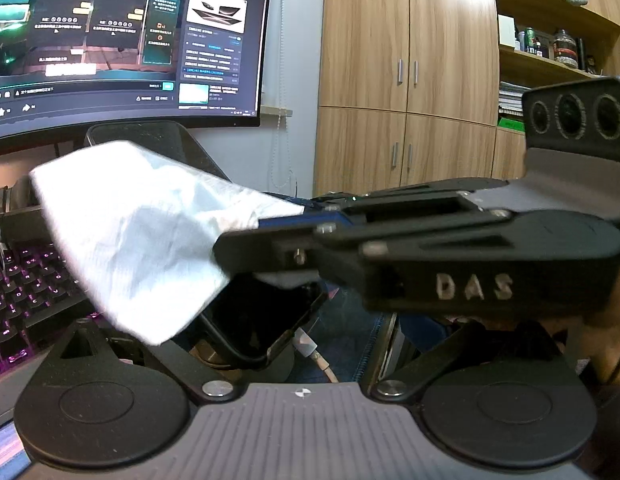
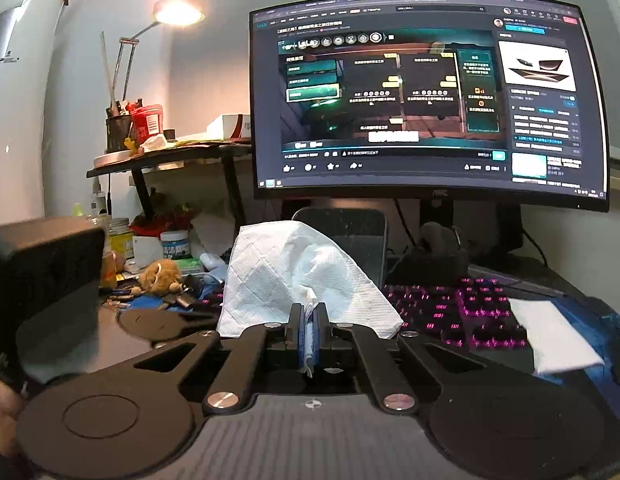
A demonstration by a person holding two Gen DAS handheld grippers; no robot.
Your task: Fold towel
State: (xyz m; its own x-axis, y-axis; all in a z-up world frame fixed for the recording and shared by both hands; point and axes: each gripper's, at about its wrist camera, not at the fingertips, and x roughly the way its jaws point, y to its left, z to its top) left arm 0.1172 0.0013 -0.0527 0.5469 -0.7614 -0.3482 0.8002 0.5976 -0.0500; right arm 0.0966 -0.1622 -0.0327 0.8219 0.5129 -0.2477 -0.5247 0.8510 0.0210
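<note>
A crumpled white paper towel (image 2: pixel 302 276) hangs in the air above the keyboard, pinched at one corner by my right gripper (image 2: pixel 309 320), whose blue pads are shut on it. In the left wrist view the same towel (image 1: pixel 138 232) spreads out to the left of the right gripper (image 1: pixel 278 232), which reaches in sideways from the right. My left gripper (image 1: pixel 286 332) sits below and in front of it, its fingers spread wide and holding nothing. The left finger (image 1: pixel 82 336) shows; the other is hidden behind the right gripper. The left gripper's black body (image 2: pixel 46 280) appears at the left edge.
A curved monitor (image 2: pixel 425 96) stands behind a purple-lit keyboard (image 2: pixel 461 312). Another flat white towel (image 2: pixel 549 336) lies at the keyboard's right end. A dark phone (image 1: pixel 262 320) lies under the grippers. A cluttered shelf with a lamp (image 2: pixel 166 148) is at left, and wooden cabinets (image 1: pixel 405 80) are at right.
</note>
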